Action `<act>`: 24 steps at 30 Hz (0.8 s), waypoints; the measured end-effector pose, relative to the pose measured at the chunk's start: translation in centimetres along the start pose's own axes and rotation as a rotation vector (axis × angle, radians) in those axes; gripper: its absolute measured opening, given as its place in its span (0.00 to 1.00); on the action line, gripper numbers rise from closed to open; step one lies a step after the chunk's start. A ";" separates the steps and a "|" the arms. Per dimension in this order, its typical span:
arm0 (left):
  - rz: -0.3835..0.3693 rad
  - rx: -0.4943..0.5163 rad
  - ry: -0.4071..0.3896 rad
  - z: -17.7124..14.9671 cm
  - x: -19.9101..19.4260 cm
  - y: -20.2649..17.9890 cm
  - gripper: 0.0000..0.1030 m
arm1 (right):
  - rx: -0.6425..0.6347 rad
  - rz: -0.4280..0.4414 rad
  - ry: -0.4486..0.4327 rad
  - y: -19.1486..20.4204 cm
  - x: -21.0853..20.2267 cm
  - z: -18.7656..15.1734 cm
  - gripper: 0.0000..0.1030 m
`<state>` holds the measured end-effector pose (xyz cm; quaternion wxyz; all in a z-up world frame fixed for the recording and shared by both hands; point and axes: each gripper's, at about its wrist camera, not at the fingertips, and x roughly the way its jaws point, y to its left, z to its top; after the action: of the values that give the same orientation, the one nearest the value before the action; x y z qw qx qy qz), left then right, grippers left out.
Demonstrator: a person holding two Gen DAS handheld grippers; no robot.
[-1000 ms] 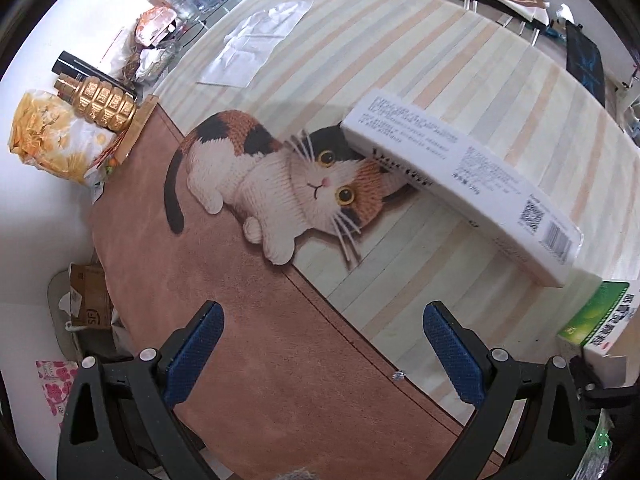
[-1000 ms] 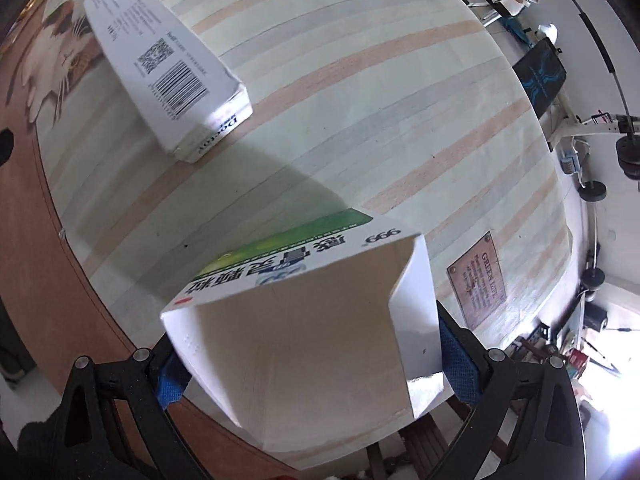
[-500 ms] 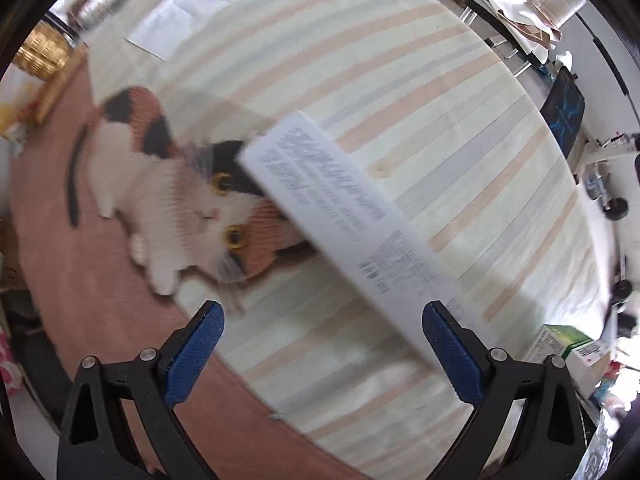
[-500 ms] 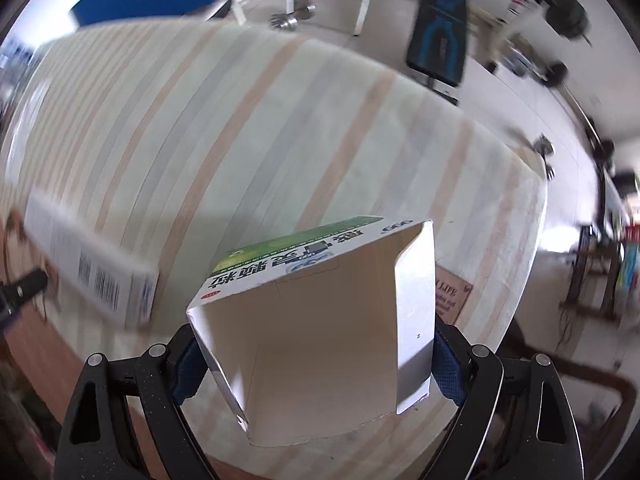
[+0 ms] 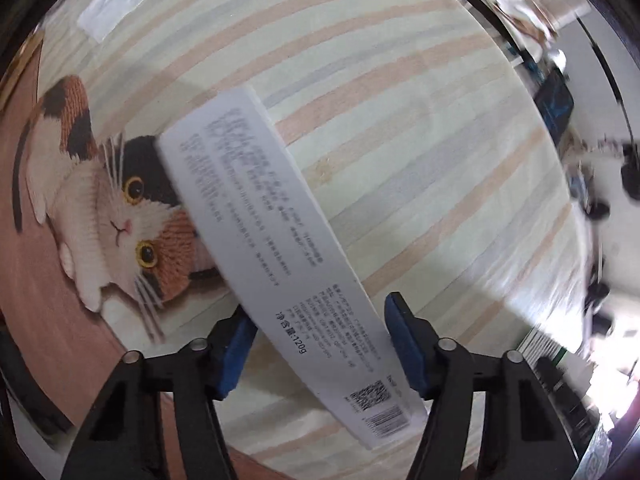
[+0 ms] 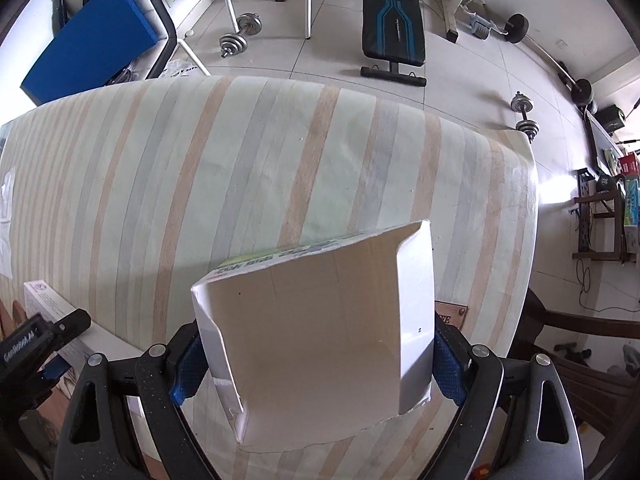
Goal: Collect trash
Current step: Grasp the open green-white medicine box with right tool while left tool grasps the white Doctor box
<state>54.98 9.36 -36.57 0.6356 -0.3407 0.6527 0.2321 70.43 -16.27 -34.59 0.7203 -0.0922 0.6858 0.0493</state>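
- Presently, a long white cardboard box (image 5: 280, 264) printed with small black text, a QR code and a barcode is seen lying flat on the striped tablecloth (image 5: 400, 120), one end covering part of the knitted-look calico cat picture (image 5: 120, 208).
- The left gripper (image 5: 320, 348) is pointed down over the near part of that box; its jaws have just been closing, with the box between them.
- The left blue pad (image 5: 236, 356) appears to meet the box edge, while the right pad sits just beside the other edge; whether the box is truly pinched cannot be told.
- A torn-open white carton with a green printed face (image 6: 320, 320) is clamped in the right gripper (image 6: 316, 364), both blue pads pressed against its side walls, its open end turned toward the camera.
- In the right wrist view, the left gripper and the long box are seen at the lower left edge, well apart from the carton.
- Beyond the table, a black-and-blue weight bench (image 6: 392, 12) and dumbbells (image 6: 240, 36) are seen on the tiled floor.
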 end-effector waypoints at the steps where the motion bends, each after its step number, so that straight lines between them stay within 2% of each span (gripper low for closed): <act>1: 0.013 0.049 -0.004 -0.7 0.0 -0.1 0.55 | -0.008 0.006 0.002 0.1 0.0 -0.2 0.90; 4: 0.096 0.287 -0.013 -3.8 0.1 -0.2 0.54 | -0.044 0.029 0.015 0.5 -0.7 -0.9 0.89; 7: 0.159 0.441 0.003 -7.3 0.3 0.8 0.54 | -0.083 0.065 0.036 0.8 -0.9 -2.6 0.89; 8: 0.174 0.464 0.007 -8.2 0.4 1.2 0.54 | -0.100 0.072 0.045 0.9 -1.0 -3.3 0.89; 10: 0.187 0.477 0.026 -9.8 0.7 2.2 0.54 | -0.126 0.095 0.068 1.0 -1.0 -5.2 0.89; 12: 0.174 0.441 0.041 -10.8 1.3 3.1 0.56 | -0.156 0.113 0.100 1.3 -0.7 -7.2 0.89; 15: 0.147 0.385 0.007 -11.1 1.1 3.7 0.56 | -0.193 0.096 0.103 2.0 -0.4 -9.2 0.90; 18: 0.142 0.352 -0.004 -11.4 1.1 3.7 0.54 | -0.221 0.048 0.098 3.3 -0.2 -9.8 0.92; 20: 0.142 0.362 -0.027 -11.9 0.8 3.4 0.46 | -0.243 0.020 0.097 4.1 0.1 -9.8 0.92; 24: 0.148 0.374 -0.077 -13.8 -0.5 5.1 0.44 | -0.274 -0.015 0.080 5.1 0.1 -10.3 0.88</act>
<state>41.92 2.59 -35.52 0.6935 -0.1590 0.6829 0.1658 59.39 -13.34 -35.41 0.6733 -0.1967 0.7002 0.1335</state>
